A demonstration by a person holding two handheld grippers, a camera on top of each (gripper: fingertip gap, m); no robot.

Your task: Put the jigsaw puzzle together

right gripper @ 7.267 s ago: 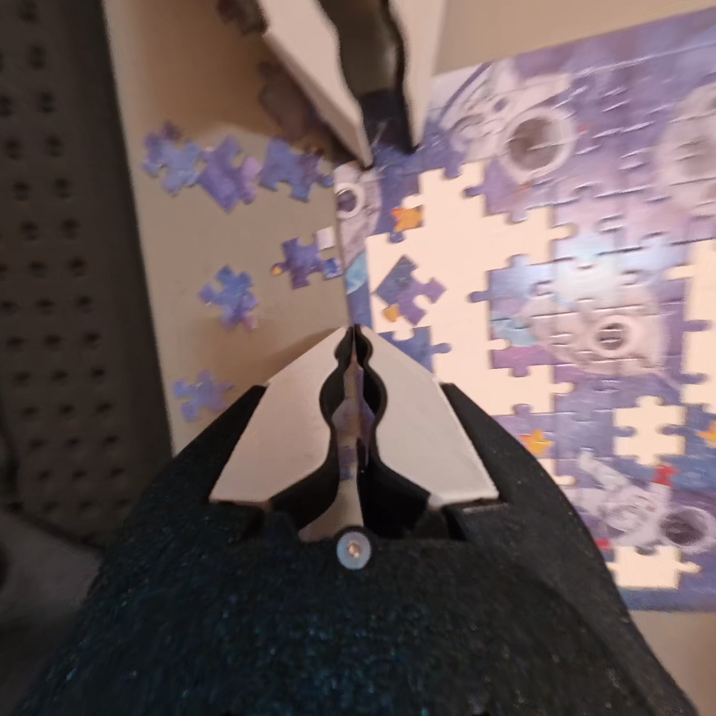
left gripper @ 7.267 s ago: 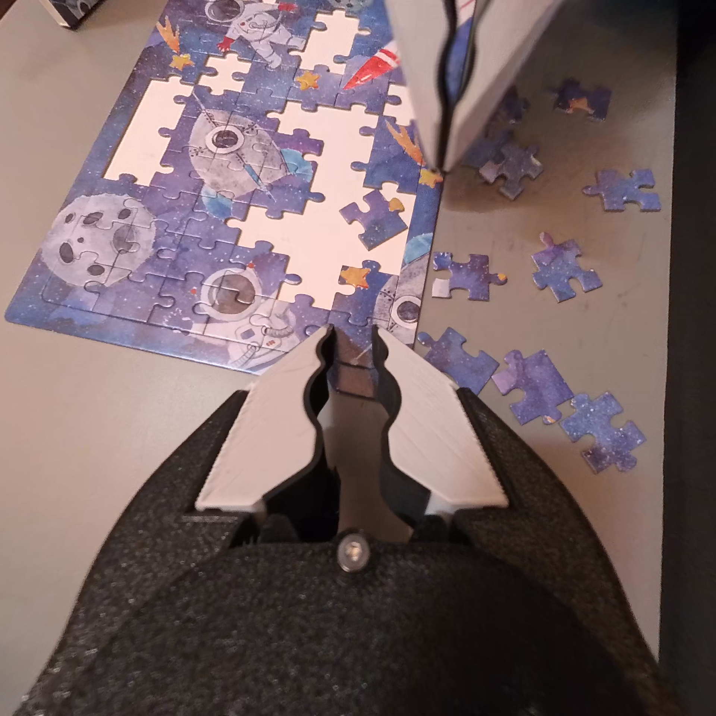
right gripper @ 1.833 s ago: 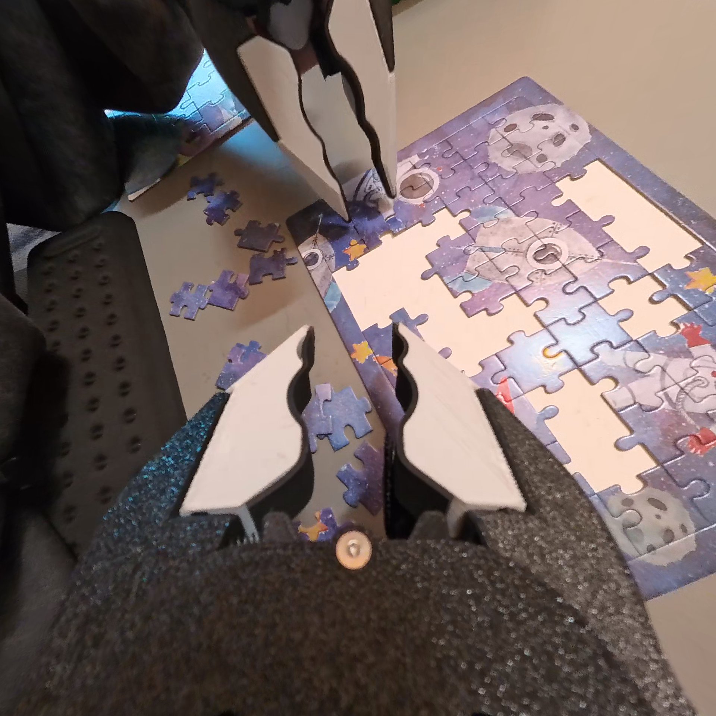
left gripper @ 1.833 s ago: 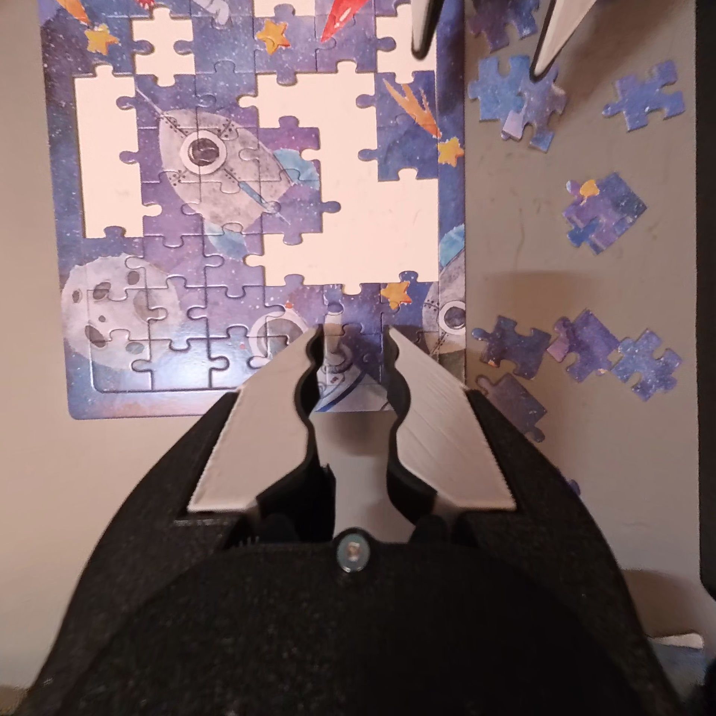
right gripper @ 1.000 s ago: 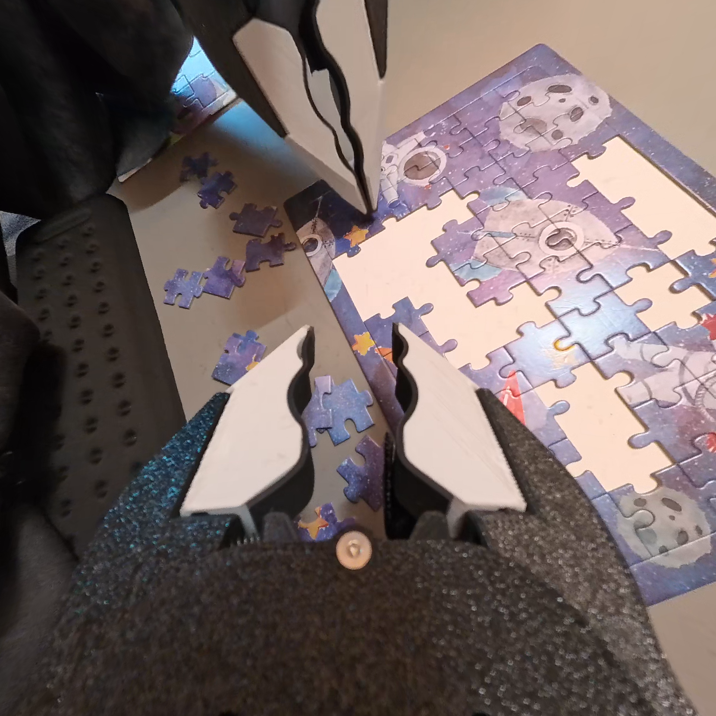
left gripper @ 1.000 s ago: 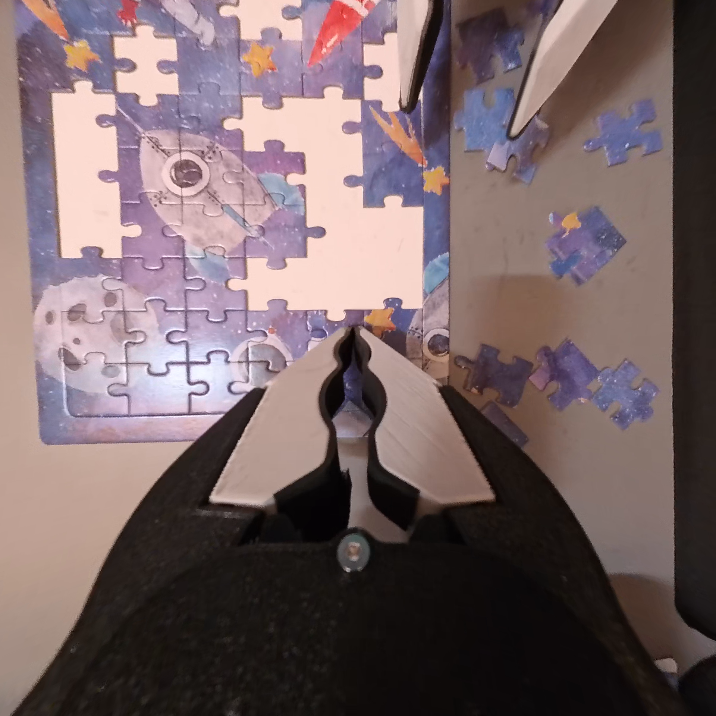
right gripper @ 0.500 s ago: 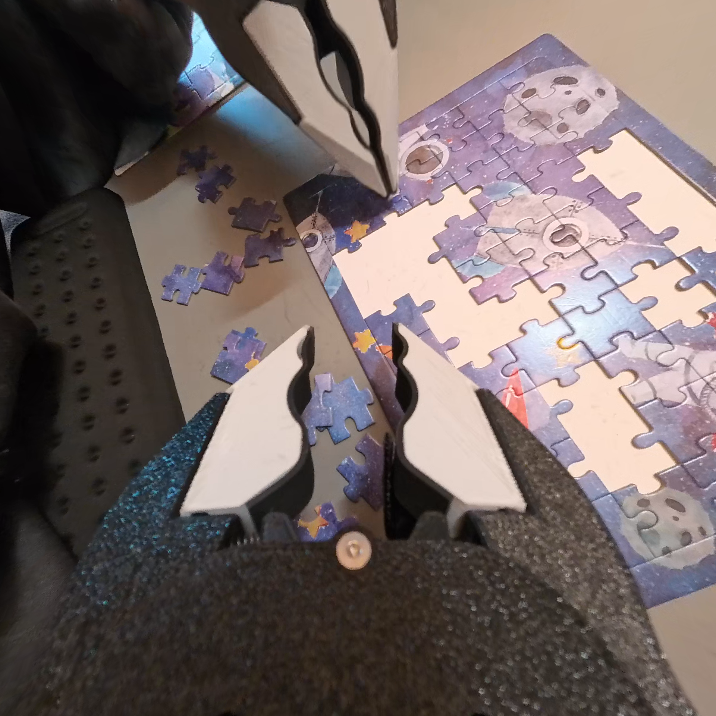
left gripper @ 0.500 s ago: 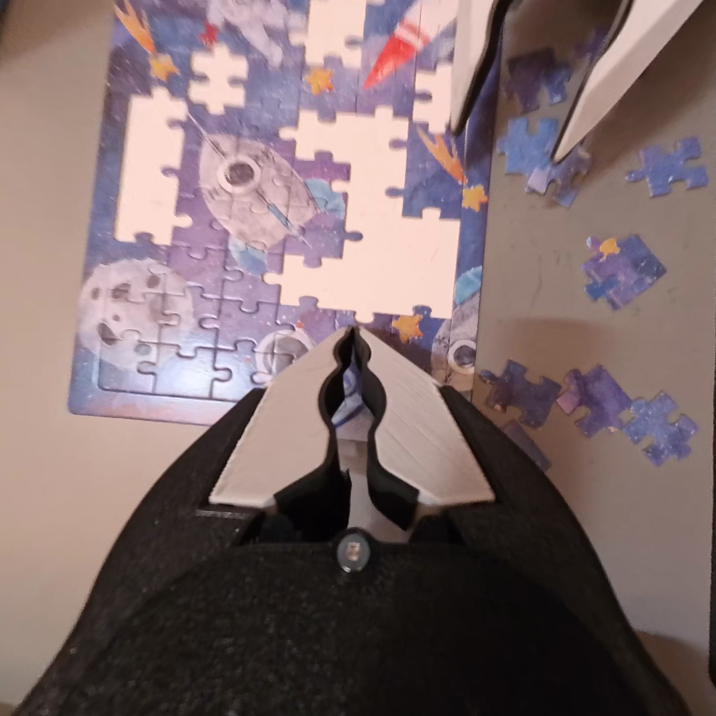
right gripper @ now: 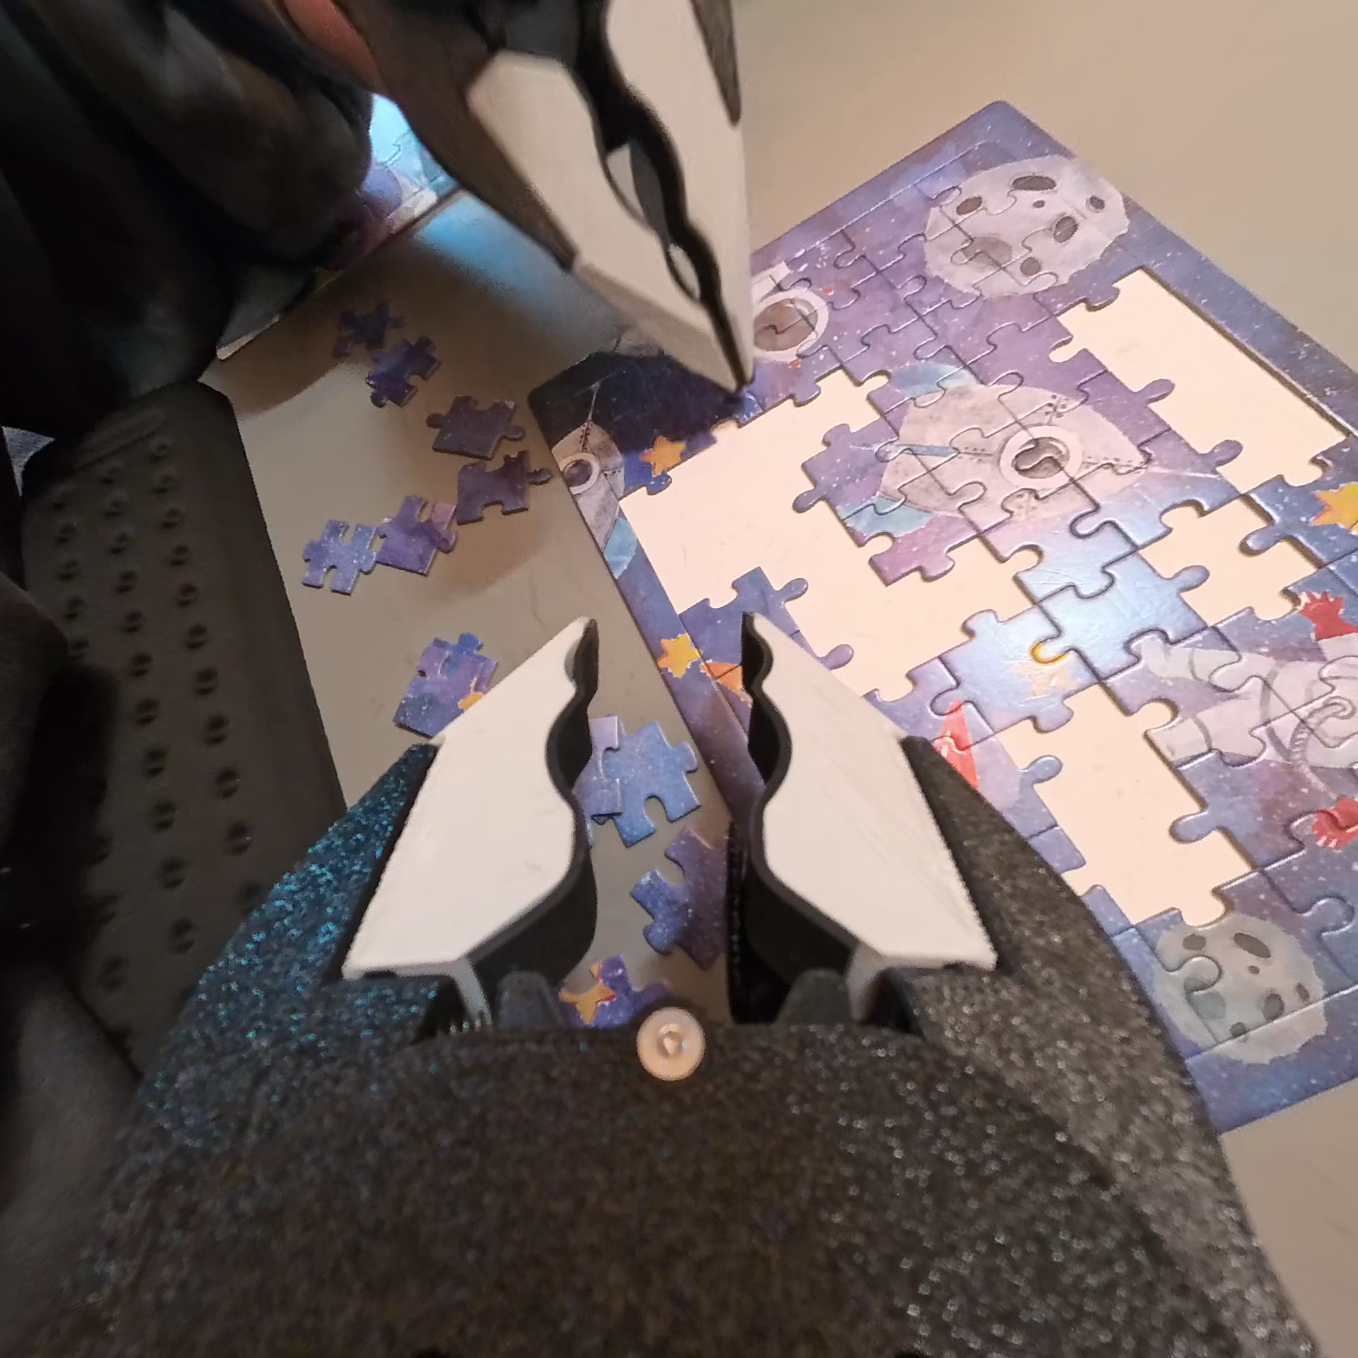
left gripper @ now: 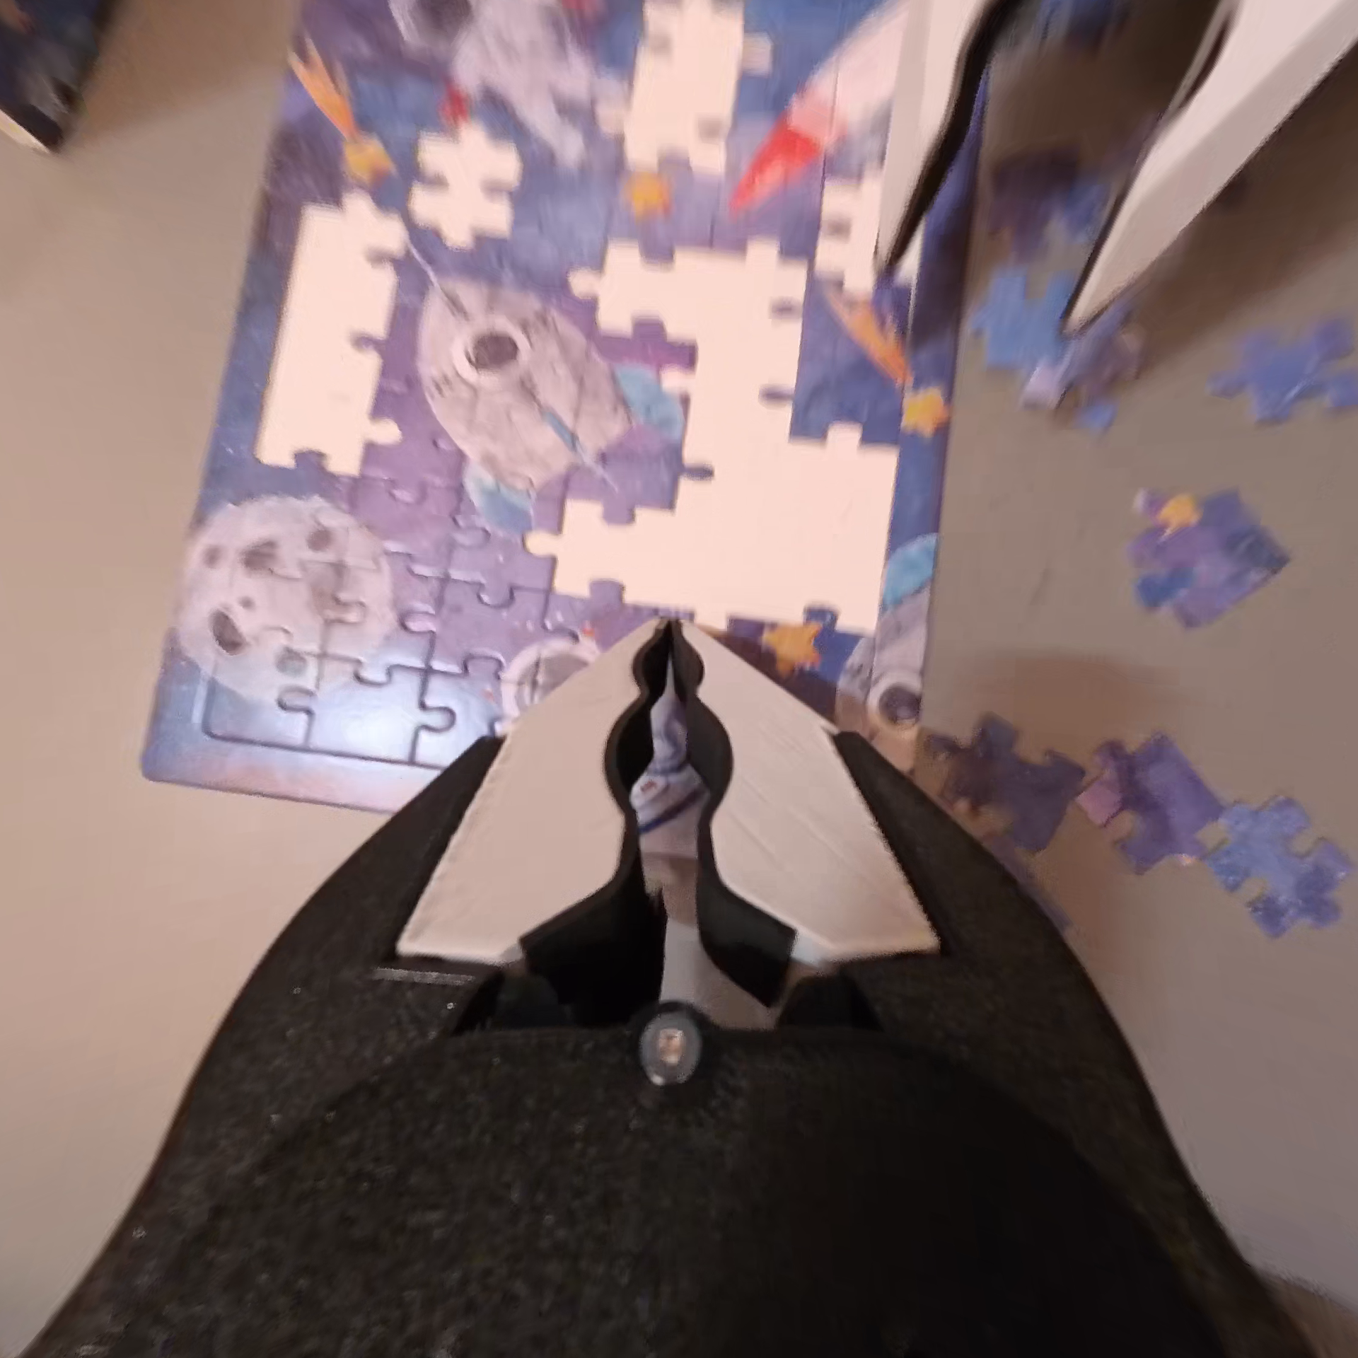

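The space-themed jigsaw puzzle (left gripper: 331,573) lies flat on the beige table, with several white gaps (left gripper: 735,514) showing. It also shows in the right wrist view (right gripper: 1021,455). My left gripper (left gripper: 667,626) is shut with nothing in it. Its tip rests on the puzzle's near row, as the right wrist view (right gripper: 735,378) shows. My right gripper (right gripper: 669,630) is open and empty. It hovers over loose blue pieces (right gripper: 647,779) beside the puzzle's right edge, and it also appears in the left wrist view (left gripper: 985,294).
More loose pieces (left gripper: 1205,558) lie scattered on the table right of the puzzle, with a row of three (left gripper: 1146,794) nearer me. A black perforated surface (right gripper: 147,661) borders the table there. A dark box corner (left gripper: 37,73) sits at the far left.
The left gripper was open over the puzzle's near row 1.8 s ago and has since shut, staying at that row. The right gripper, shut on a piece 7.3 s ago, is open.
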